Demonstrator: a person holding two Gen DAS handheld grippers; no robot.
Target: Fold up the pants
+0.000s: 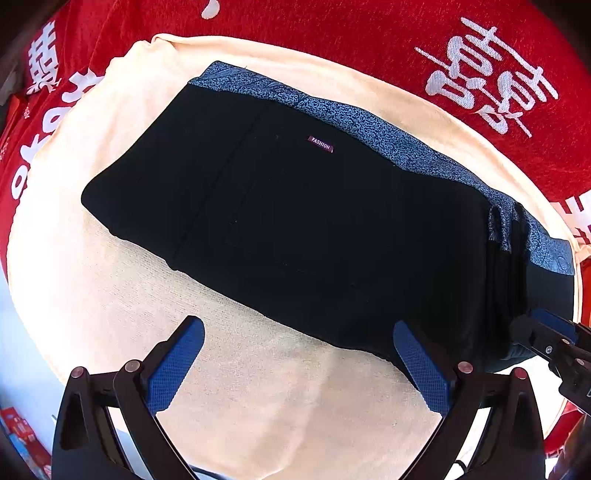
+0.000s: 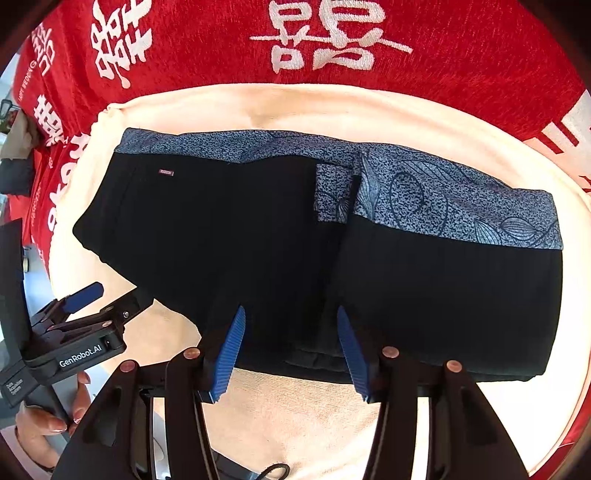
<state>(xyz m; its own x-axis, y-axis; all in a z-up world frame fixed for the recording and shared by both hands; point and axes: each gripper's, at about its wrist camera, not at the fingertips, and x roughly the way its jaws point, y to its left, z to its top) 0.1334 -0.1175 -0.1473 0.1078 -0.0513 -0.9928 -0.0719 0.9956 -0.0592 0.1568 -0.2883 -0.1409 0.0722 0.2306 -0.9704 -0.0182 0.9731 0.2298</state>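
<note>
Black pants [image 1: 288,206] with a blue patterned waistband [image 1: 354,118] lie folded in a flat bundle on a cream towel [image 1: 258,387]. They also show in the right wrist view [image 2: 258,240], with the waistband [image 2: 443,199] along the far edge. My left gripper [image 1: 299,332] is open and empty, hovering at the near edge of the pants. My right gripper [image 2: 288,314] is open over the near edge of the pants; nothing sits between its fingers. It appears at the right edge of the left wrist view [image 1: 546,332]. The left gripper shows at the left of the right wrist view [image 2: 85,306].
The cream towel [image 2: 332,107] lies on a red cloth with white characters [image 2: 461,48], which surrounds it on the far side [image 1: 332,33]. A hand [image 2: 44,417] holds the left gripper's handle. Red boxes [image 1: 22,435] sit at the lower left.
</note>
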